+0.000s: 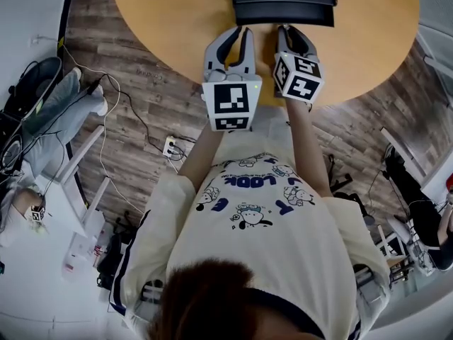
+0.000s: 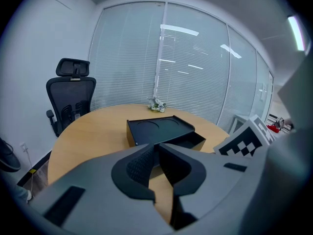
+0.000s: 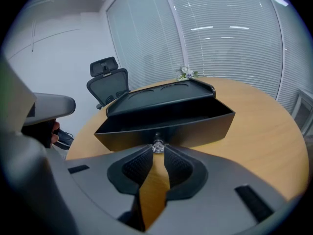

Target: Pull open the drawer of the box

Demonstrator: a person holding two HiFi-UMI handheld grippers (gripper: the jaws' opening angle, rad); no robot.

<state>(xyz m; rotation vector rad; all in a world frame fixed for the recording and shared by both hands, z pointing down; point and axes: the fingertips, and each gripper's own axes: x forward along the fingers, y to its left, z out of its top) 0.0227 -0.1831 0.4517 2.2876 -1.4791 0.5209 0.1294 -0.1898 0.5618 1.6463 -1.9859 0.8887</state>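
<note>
We see both arms reach toward 12 o'clock from the torso. The right forearm runs nearly straight, and the left forearm angles in from 7 o'clock. The two tongs sit side by side over the near edge of the round wooden tabletop.

The right tongs are level and pointed square at the drawer front. Their tips pinch the small clear knob at the middle of that front. The left tongs hover just at 9 o'clock of the right pair, with their pads pressed together on nothing. They aim past the left corner of the black box.

The box lies at 12 o'clock on the tabletop in the head view. Its long axis runs from 9 to 3 o'clock, and its flat top carries two round recesses.

The drawer stands partly out of the box, slid toward 6 o'clock. Its front faces the person and its dark inside is open to view. Its long axis runs parallel to that of the box.

A black office chair stands beyond the tabletop at 10 o'clock in the left gripper view.
</note>
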